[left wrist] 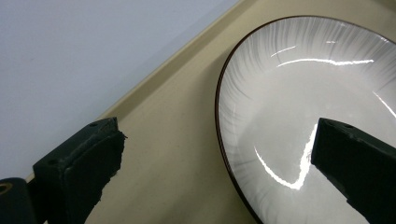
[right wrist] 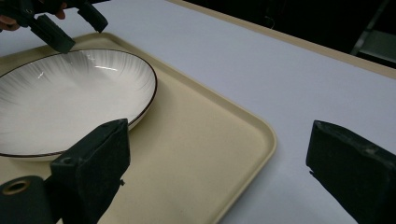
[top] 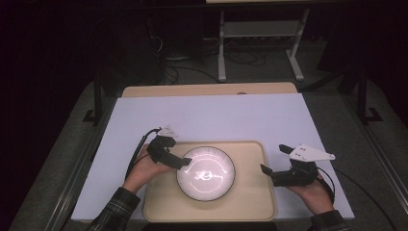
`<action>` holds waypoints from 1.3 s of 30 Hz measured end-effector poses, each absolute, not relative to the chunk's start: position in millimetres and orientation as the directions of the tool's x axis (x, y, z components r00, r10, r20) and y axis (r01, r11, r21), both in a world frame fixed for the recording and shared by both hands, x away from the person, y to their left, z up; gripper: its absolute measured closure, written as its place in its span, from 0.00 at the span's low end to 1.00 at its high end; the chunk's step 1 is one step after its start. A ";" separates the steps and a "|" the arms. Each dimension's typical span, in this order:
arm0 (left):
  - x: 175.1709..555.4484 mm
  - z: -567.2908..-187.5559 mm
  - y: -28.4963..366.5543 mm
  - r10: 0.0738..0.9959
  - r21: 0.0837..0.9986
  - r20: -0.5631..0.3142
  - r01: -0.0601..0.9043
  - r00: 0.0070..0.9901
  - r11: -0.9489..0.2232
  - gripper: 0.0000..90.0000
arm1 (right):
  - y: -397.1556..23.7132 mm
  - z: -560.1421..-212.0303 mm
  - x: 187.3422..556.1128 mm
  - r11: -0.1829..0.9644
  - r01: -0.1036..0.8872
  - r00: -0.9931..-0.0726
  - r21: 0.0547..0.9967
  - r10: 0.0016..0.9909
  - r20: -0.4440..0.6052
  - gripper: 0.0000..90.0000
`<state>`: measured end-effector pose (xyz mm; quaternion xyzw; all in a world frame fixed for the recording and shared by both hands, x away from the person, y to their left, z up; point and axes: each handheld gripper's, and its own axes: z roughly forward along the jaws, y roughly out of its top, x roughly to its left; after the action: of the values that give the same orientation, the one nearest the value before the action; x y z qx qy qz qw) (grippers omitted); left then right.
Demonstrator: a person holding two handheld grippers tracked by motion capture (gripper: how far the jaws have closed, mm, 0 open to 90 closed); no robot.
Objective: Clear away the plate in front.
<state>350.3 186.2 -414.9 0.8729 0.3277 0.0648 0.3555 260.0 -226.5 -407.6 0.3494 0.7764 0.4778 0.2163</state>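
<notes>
Left tool (top: 185,162) has jaws spread wide; right tool (top: 274,161) likewise gapes, both hands low.

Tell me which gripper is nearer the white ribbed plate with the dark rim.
Left. The left gripper is at the white ribbed plate, jaws open astride its left rim. The right gripper is off to its right, open at the beige tray's right edge.

We are losing the plate (left wrist: 299,93) past the left gripper view's right and bottom edges, the tray (right wrist: 201,154) running off the right gripper view's bottom edge.
</notes>
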 end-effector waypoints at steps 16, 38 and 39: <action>320.9 -397.0 231.3 0.645 0.767 -0.088 0.464 0.759 -0.442 0.01 | -225.3 -408.6 261.4 0.310 0.340 -0.665 0.888 0.747 -0.006 0.06; 284.9 -398.0 280.6 0.697 0.818 -0.021 0.413 0.717 -0.401 0.01 | -229.0 -410.0 257.3 0.314 0.349 -0.663 0.883 0.749 -0.004 0.06; 284.9 -398.0 280.6 0.697 0.818 -0.021 0.413 0.717 -0.401 0.01 | -229.0 -410.0 257.3 0.314 0.349 -0.663 0.883 0.749 -0.004 0.06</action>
<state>284.9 280.6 -398.0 0.8206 0.3382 0.1646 0.4303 257.3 -229.0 -410.0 0.3511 0.7820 0.4689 0.2130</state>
